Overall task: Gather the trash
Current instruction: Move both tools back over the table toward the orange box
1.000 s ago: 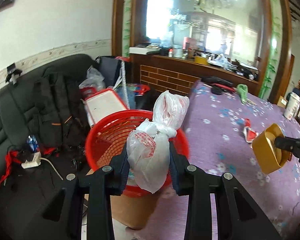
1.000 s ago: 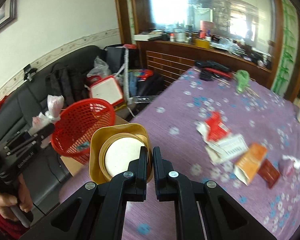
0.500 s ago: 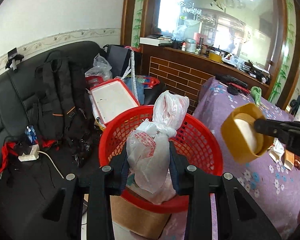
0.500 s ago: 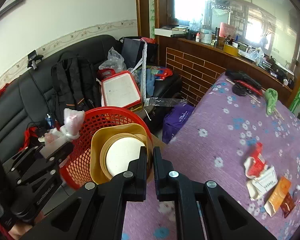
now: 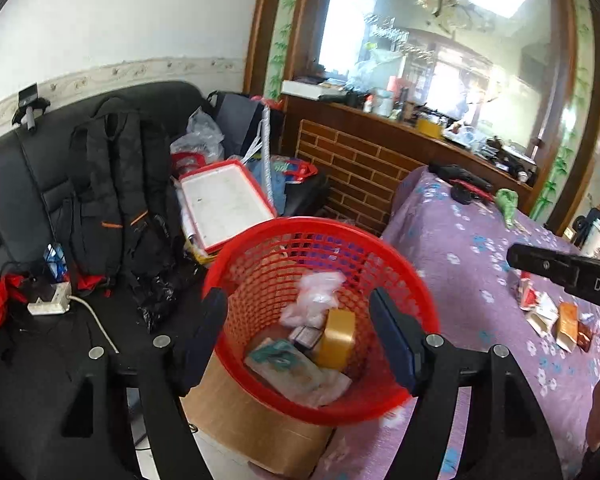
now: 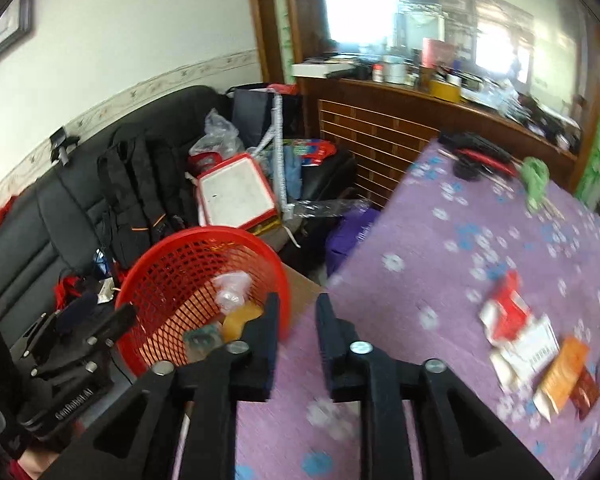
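Left wrist: left gripper [image 5: 300, 340] spread wide, empty, over red basket [image 5: 400, 256]; plastic bag [image 5: 314, 300] and gold box [image 5: 338, 338] inside.

Right wrist: right gripper [image 6: 296, 320] parted, empty. Wrappers [image 6: 536, 348] near purple table's [image 6: 420, 240] right edge; probably light, crushable, best pinched by an edge. Cluttered sofa [image 6: 28, 216] behind.

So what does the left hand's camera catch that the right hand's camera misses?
Only the left wrist view looks down to the basket floor, with a green-printed packet there. Only the right wrist view shows the purple bag below the table edge. Both show the red basket holding the gold box and white plastic bag, with both grippers open, left gripper and right gripper.
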{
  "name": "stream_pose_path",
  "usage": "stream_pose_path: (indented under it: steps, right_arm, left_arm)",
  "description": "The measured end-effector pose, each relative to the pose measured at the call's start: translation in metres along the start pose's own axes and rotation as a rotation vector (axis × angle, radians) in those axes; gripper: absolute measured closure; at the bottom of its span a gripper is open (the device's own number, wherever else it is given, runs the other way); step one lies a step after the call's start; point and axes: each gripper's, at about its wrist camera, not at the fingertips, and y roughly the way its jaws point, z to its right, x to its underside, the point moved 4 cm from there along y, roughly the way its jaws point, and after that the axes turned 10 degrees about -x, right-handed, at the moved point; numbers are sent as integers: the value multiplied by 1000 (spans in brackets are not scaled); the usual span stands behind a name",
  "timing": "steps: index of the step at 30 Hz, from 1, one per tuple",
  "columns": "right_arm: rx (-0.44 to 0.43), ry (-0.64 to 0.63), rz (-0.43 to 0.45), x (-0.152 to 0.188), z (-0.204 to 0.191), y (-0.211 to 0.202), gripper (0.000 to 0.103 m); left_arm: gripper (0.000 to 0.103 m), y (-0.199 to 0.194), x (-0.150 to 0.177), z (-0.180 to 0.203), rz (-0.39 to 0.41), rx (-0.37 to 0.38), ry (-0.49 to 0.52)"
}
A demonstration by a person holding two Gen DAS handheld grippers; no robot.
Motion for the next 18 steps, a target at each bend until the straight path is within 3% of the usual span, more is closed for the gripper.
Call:
stream_pose_path:
  steps: [3, 8, 12, 18]
  right_arm:
    - [21, 24, 13, 25, 19, -25, 71]
    - [89, 87, 0, 72, 67, -62, 71]
    - [171, 189, 28, 105, 121, -102, 71]
    - [260, 379, 73, 144, 207, -152, 71]
  left_arm:
    - [31, -20, 9, 25, 38, 13, 40]
    - [28, -43, 34, 93, 54, 108, 150]
    - [28, -52, 63, 155, 12, 206, 248]
    - [28, -59, 93, 225, -46, 295, 373]
